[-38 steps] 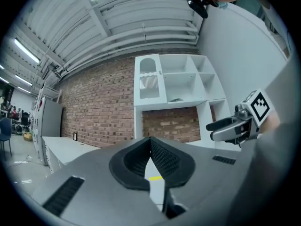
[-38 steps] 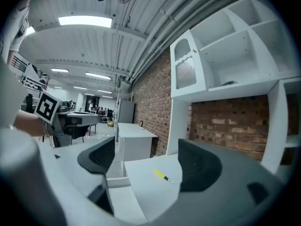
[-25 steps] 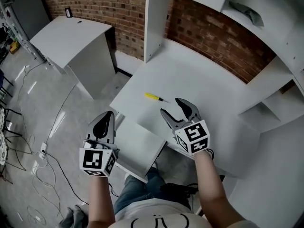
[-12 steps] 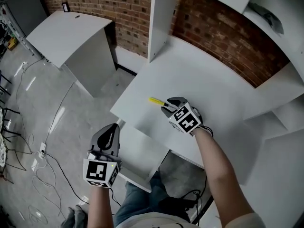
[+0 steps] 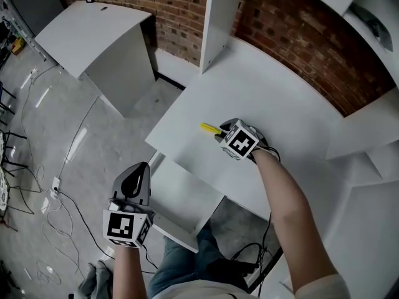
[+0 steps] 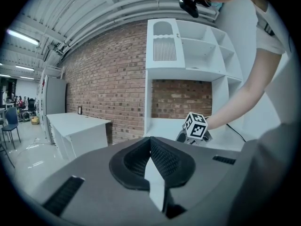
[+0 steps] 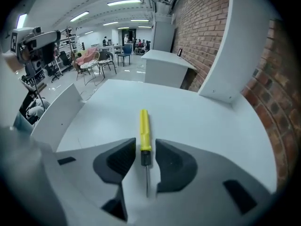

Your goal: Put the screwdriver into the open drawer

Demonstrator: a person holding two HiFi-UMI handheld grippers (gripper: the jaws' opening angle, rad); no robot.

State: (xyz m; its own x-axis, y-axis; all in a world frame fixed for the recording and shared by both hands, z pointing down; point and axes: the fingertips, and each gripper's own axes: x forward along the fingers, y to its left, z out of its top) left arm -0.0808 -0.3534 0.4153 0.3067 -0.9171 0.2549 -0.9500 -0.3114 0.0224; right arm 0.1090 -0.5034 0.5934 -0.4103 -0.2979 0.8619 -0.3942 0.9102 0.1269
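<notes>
Beyond the open white drawer (image 5: 187, 193), the right gripper (image 7: 146, 145) has its jaws closing around the slim yellow-handled screwdriver (image 7: 144, 125), not yet pressing. Gripped off-centre, it could swivel out. The left gripper (image 6: 150, 140) has its jaws together, empty.

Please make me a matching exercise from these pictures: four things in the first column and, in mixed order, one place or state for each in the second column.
Column one
1. screwdriver
2. left gripper
3. right gripper
4. drawer

Column two
A. jaws together, holding nothing
B. pulled open below the edge of the desk
C. lying flat on the white desk
D. one jaw on each side of the screwdriver

Pairs: 1-C, 2-A, 3-D, 4-B.

Note: the right gripper's jaws are closing with the screwdriver between them; the pads do not press on it yet.
</notes>
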